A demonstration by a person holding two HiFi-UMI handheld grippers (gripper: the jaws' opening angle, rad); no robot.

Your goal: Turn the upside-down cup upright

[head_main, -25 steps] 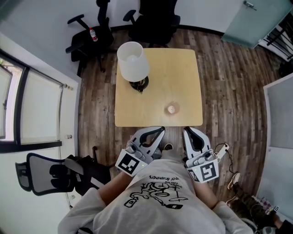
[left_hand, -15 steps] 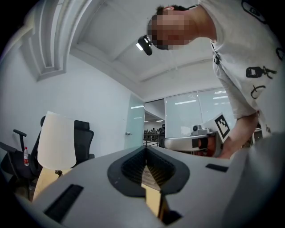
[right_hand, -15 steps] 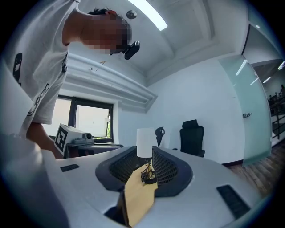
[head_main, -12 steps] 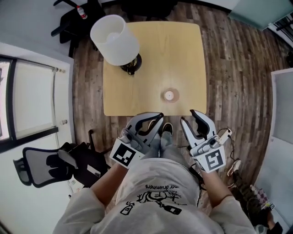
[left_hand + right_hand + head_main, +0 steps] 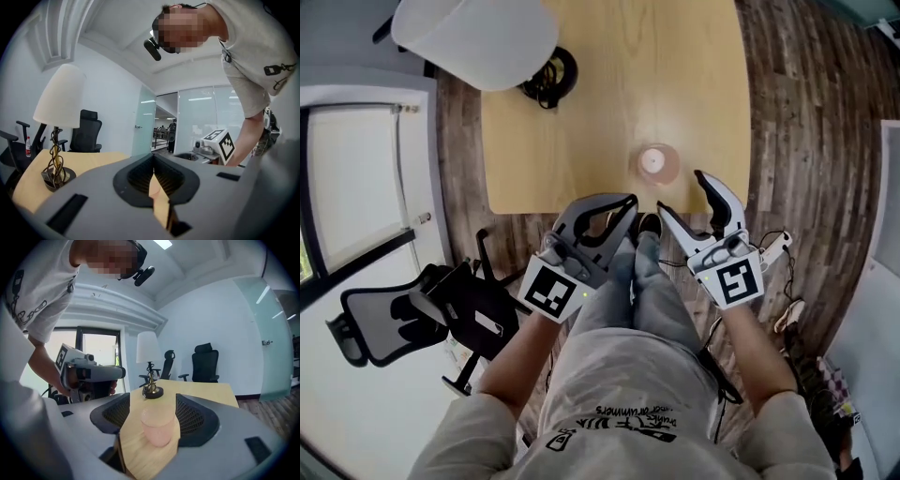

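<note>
Cup (image 5: 652, 161) – one, pale pink and translucent, standing on the table (image 5: 609, 84) close to its near edge, towards the person's right. Which end is up not settled by either view.

Right gripper (image 5: 682, 192) – one, held low at the near table edge, pointing at the cup. Jaws opening and already wide. Cup framed in the gap in the right gripper view, yet lying just ahead of the tips, touched by neither pad.

Left gripper (image 5: 628, 202) – one, beside the right, over the near table edge. Jaws pressed together along their full length, nothing between them. Well left of the cup, no contact.

Marker cubes – two, one per gripper: left (image 5: 553, 289), right (image 5: 734, 281).

Table – one, light wood, square top, on a plank floor (image 5: 778, 112).

Lamp – one, at the far left of the table: white shade (image 5: 473, 33) over a dark round base (image 5: 548, 75) with a twisted stem. Well apart from the cup.

Office chairs – three counted: one with a grey mesh back (image 5: 389, 323) at the person's left, and two black ones (image 5: 167, 363) (image 5: 205, 363) past the far edge of the table in the right gripper view.
</note>
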